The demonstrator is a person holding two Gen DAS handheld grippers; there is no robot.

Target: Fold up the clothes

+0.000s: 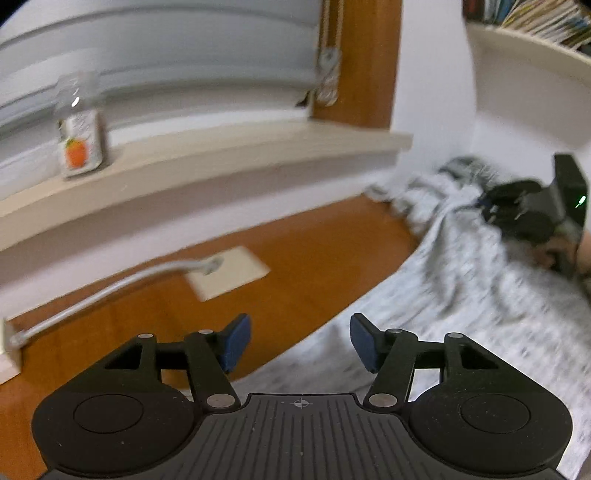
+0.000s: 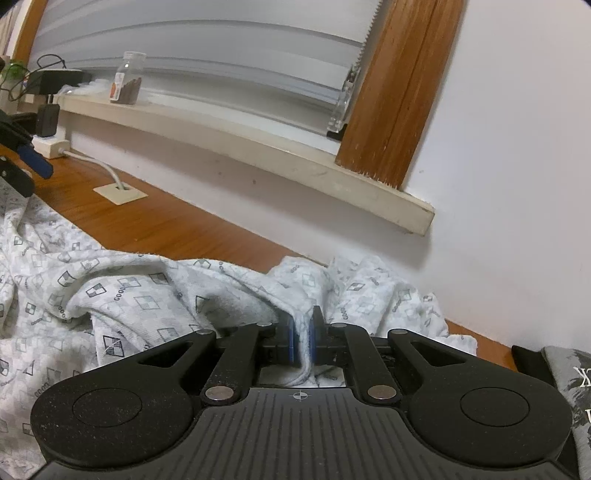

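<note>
A white garment with a grey checked print (image 2: 122, 295) lies rumpled on the wooden table (image 2: 159, 221). My right gripper (image 2: 302, 338) is shut on a fold of this cloth, which hangs pinched between the blue pads. In the left wrist view the same garment (image 1: 461, 295) spreads along the right side, blurred. My left gripper (image 1: 300, 341) stands open above the garment's edge and the bare wood, with nothing between its blue pads. The right gripper (image 1: 528, 214) shows at the far right of that view, on the cloth. The left gripper's blue fingertip (image 2: 37, 162) appears at the left edge of the right wrist view.
A window sill (image 2: 229, 140) runs along the wall, with a jar (image 2: 127, 79) on it and a bottle with an orange label (image 1: 79, 144). A cable (image 1: 110, 291) enters a beige plate (image 1: 229, 273) in the table. A grey printed garment (image 2: 570, 384) lies at right. Books (image 1: 535, 18) stand on a shelf.
</note>
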